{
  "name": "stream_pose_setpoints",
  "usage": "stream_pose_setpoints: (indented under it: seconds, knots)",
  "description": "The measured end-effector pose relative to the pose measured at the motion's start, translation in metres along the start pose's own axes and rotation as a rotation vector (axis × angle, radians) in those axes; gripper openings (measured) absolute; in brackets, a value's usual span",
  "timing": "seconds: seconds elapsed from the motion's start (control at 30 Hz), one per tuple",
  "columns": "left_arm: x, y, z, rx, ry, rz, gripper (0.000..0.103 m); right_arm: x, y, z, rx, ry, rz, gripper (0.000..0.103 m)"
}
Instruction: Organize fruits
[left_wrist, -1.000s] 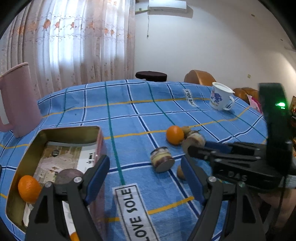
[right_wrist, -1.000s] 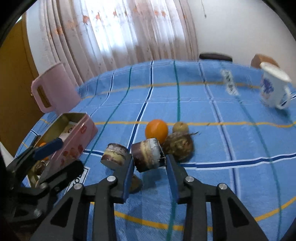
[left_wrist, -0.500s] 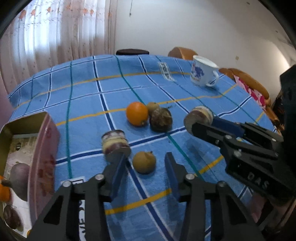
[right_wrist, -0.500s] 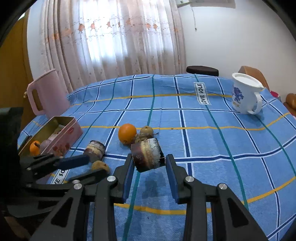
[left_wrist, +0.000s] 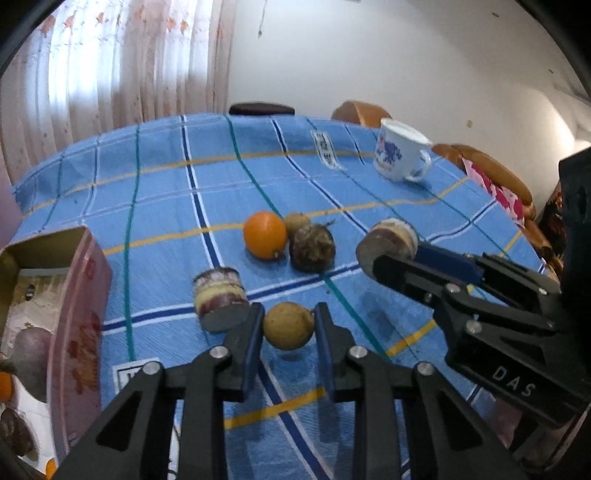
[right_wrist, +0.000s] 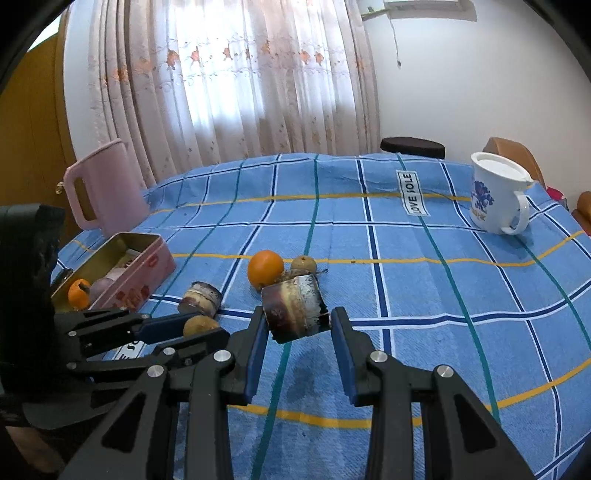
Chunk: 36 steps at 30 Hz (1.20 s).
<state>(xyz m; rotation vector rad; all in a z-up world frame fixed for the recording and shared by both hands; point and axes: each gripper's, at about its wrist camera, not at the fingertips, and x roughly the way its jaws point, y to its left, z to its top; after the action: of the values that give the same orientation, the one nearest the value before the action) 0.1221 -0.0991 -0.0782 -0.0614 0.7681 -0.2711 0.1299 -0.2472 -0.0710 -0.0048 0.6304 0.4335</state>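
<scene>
Left wrist view: left gripper (left_wrist: 288, 328), its fingers just closed, pinches a brown fruit (left_wrist: 287, 325) on the surface. Right gripper (right_wrist: 298, 330) holds a cut chunk (right_wrist: 293, 308) aloft. Step: pick-up. Next, likely lift and carry both left to the tin (left_wrist: 83, 295).

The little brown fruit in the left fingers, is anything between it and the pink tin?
Yes. The cut layered chunk lies on the cloth between the brown fruit, held by the left gripper, and the pink tin.

Left gripper (left_wrist: 289, 332) fingers (left_wrist: 251, 341) clamp a small brown fruit (left_wrist: 288, 325) on the checked tablecloth (left_wrist: 166, 206).
</scene>
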Motion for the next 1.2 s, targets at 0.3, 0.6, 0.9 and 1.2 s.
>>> stream_pose_setpoints:
  seconds: [0.3,0.6,0.9,1.2]
  knots:
    - [-0.021,0.000,0.000,-0.006,-0.127,0.044,0.029,-0.012,0.003,-0.001,-0.014,-0.056,0.031,0.033]
    - [-0.026,0.002,0.001,-0.012,-0.160,0.055,0.029,-0.010,0.002,0.001,-0.009,-0.044,0.034,0.032]
    - [-0.034,0.004,-0.004,-0.025,-0.199,0.052,0.029,-0.022,0.008,-0.001,-0.048,-0.111,0.030,0.032]
    - [-0.047,-0.002,-0.007,0.006,-0.271,0.076,0.029,-0.038,0.016,-0.004,-0.086,-0.192,0.036,0.032]
